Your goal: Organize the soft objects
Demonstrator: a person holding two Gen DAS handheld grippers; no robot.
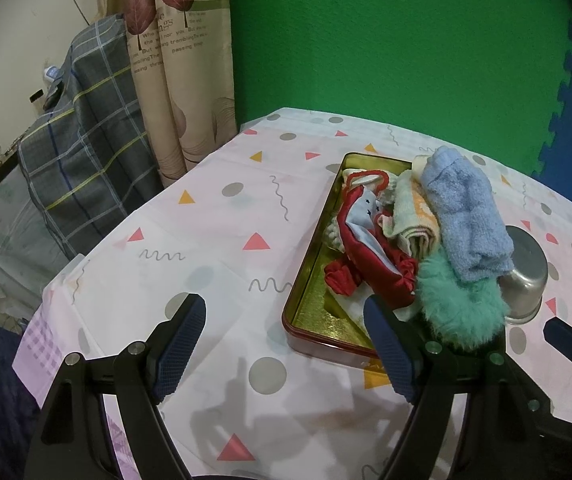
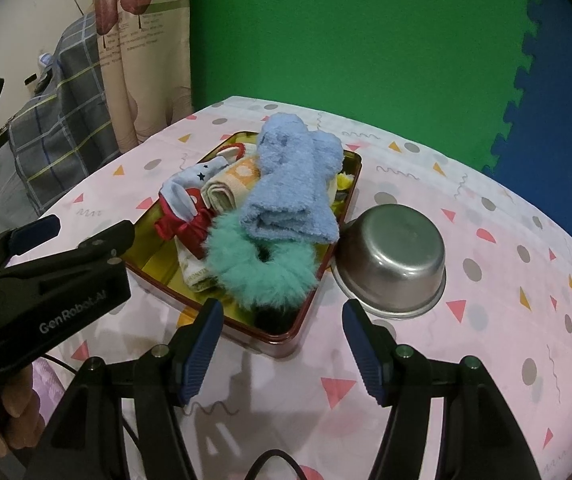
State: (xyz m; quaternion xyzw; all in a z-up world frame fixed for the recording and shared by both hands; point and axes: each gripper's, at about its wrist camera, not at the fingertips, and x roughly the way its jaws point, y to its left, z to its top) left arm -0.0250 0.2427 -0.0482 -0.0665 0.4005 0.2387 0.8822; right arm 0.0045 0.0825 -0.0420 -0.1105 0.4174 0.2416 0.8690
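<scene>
A shallow rectangular tin (image 2: 322, 300) with a gold inside sits on the patterned desk (image 2: 486, 360), heaped with soft things: a fuzzy blue towel (image 2: 290, 196), a fluffy teal scrunchie (image 2: 254, 272), a folded orange cloth (image 2: 230, 188) and red satin (image 1: 366, 264). A steel bowl (image 2: 394, 260) lies upturned beside it. Left claw (image 1: 286, 348) and right claw (image 2: 282, 356) are both released, grasping nothing.

Fluffy teal scrunchie (image 2: 260, 268), shiny metal bowl (image 2: 394, 256)

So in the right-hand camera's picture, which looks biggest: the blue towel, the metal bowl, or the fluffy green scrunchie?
1. Blue towel
2. Metal bowl and fluffy green scrunchie: too alike to rank.
</scene>
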